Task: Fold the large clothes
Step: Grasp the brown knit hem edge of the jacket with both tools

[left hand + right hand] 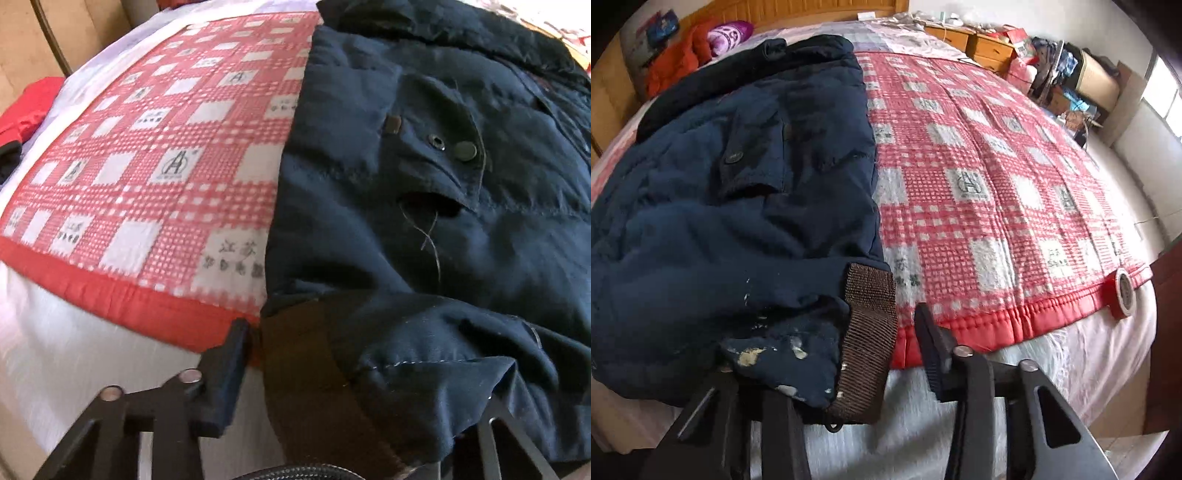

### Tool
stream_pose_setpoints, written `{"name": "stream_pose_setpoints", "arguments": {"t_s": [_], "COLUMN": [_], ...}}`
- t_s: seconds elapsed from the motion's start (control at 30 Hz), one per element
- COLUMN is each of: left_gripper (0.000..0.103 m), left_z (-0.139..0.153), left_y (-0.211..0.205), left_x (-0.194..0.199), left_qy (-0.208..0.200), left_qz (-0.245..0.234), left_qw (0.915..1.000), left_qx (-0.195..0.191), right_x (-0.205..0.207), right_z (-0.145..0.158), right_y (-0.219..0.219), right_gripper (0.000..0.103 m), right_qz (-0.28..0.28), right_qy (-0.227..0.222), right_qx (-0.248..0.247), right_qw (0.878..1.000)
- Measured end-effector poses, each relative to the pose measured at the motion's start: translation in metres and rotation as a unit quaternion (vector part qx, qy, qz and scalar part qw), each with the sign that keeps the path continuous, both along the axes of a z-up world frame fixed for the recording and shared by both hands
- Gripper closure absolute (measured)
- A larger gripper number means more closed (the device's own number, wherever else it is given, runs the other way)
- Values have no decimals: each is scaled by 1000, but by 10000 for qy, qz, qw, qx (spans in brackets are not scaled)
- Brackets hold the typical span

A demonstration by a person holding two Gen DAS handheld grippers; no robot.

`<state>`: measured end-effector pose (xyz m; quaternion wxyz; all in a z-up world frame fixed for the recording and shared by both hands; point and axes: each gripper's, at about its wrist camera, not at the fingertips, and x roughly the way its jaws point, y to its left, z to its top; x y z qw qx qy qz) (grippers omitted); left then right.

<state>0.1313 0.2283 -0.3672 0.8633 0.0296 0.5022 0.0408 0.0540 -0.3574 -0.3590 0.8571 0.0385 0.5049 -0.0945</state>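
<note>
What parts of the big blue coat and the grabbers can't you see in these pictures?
- Left gripper, left wrist view: one finger lies buried under the dark navy padded jacket, so the grip is unclear.
- Brown ribbed knit cuff, right wrist view: whether the right gripper pinches it is unclear.
- Printed characters on the red-and-white checked quilt: too blurred.
- Jacket's far side: cut off.

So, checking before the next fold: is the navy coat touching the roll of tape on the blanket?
Apart. The right wrist view shows the navy coat on the blanket's left side, with bare checked blanket between it and the roll of tape near the right edge.
</note>
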Motion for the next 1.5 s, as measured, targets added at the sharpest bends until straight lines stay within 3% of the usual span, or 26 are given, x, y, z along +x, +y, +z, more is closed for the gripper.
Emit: {"name": "stream_pose_setpoints", "arguments": {"t_s": [0.03,0.17,0.23,0.4,0.57,0.67,0.8,0.97,1.13,1.27,1.4,1.5], "left_gripper": [70,73,88,89,90,90,89,89,89,89,89,89], "left_z": [0,8,11,28,66,89,131,171,200,214,222,230], "left_y": [4,19,14,8,11,16,14,12,13,12,6,7], "left_x": [-3,-28,-34,-30,-35,-34,-30,-41,-68,-83,-67,-29], "left_qy": [0,50,64,-96,-284,-339,-428,-178,232,555,764,722], "left_qz": [40,160,-3,98,56,61,-175,-326,-346,-323,-470,-623], "left_qw": [10000,9998,10000,9997,9990,9982,9984,9989,9988,9975,9955,9952], "left_qx": [65,-115,-66,-216,-351,-483,-339,-289,-272,-288,-299,-229], "right_x": [0,-10,-12,-15,-20,-21,-20,-34,-65,-82,-74,-38], "right_z": [0,11,15,22,49,73,127,192,247,274,295,314], "right_y": [-2,-5,-2,-3,-7,-17,-18,-20,-23,-23,-22,-17], "right_gripper": [76,83,83,84,85,85,85,86,86,86,86,86], "right_qz": [11,38,86,19,10,-80,160,384,596,621,802,1090], "right_qy": [-10,-45,-33,-70,-218,-295,-505,-633,-368,-99,74,-53], "right_qx": [24,160,166,261,504,690,562,438,393,415,345,226], "right_qw": [10000,9999,9998,9996,9985,9971,9970,9963,9968,9972,9962,9938]}}
